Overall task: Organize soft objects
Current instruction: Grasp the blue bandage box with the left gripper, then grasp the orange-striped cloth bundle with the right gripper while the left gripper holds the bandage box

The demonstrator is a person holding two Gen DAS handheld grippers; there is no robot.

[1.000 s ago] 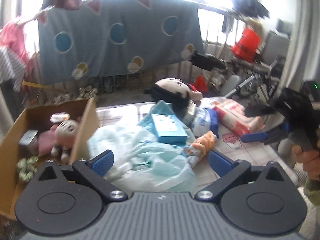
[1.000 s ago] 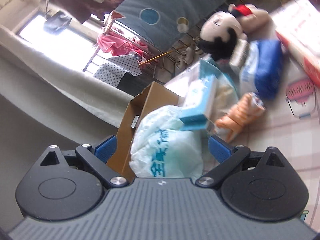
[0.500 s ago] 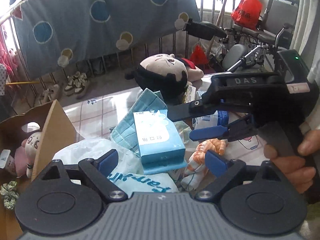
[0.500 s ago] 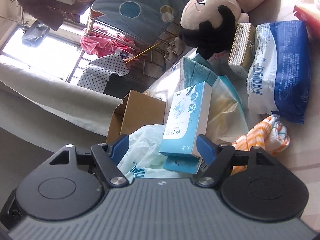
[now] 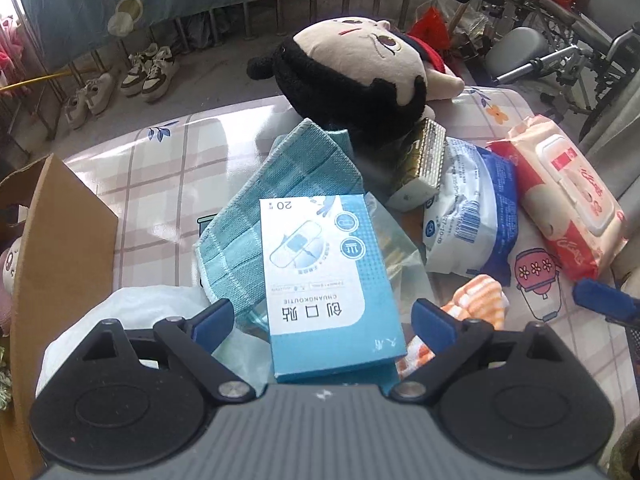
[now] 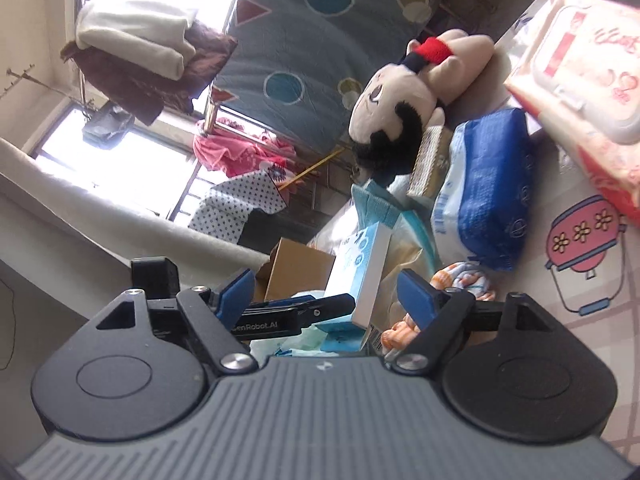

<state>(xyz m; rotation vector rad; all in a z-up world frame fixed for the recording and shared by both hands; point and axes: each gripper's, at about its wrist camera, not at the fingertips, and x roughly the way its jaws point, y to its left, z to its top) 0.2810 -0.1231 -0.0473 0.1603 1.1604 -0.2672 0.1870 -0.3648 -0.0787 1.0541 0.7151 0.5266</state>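
A light blue bandage box (image 5: 324, 264) lies on top of a teal cloth (image 5: 280, 184) and a white plastic bag (image 5: 140, 304). My left gripper (image 5: 323, 318) points down over it; its jaws are opening, with the box between them and untouched. My right gripper (image 6: 328, 292) comes in low from the side, jaws also opening, and the same box (image 6: 360, 276) stands edge-on just ahead of its fingers. An orange striped cloth (image 5: 480, 300) lies right of the box. A black-haired plush doll (image 5: 352, 64) rests behind the pile.
An open cardboard box (image 5: 60, 240) stands at the left with a small plush inside. A blue and white tissue pack (image 5: 476, 208), a pink wet-wipes pack (image 5: 568, 196) and a small woven-pattern box (image 5: 428, 156) lie at the right. Shoes and railings stand beyond the table.
My left gripper has moved in and tilted down over the blue box. The right gripper has dropped lower beside the pile and slid to the right edge of the left view.
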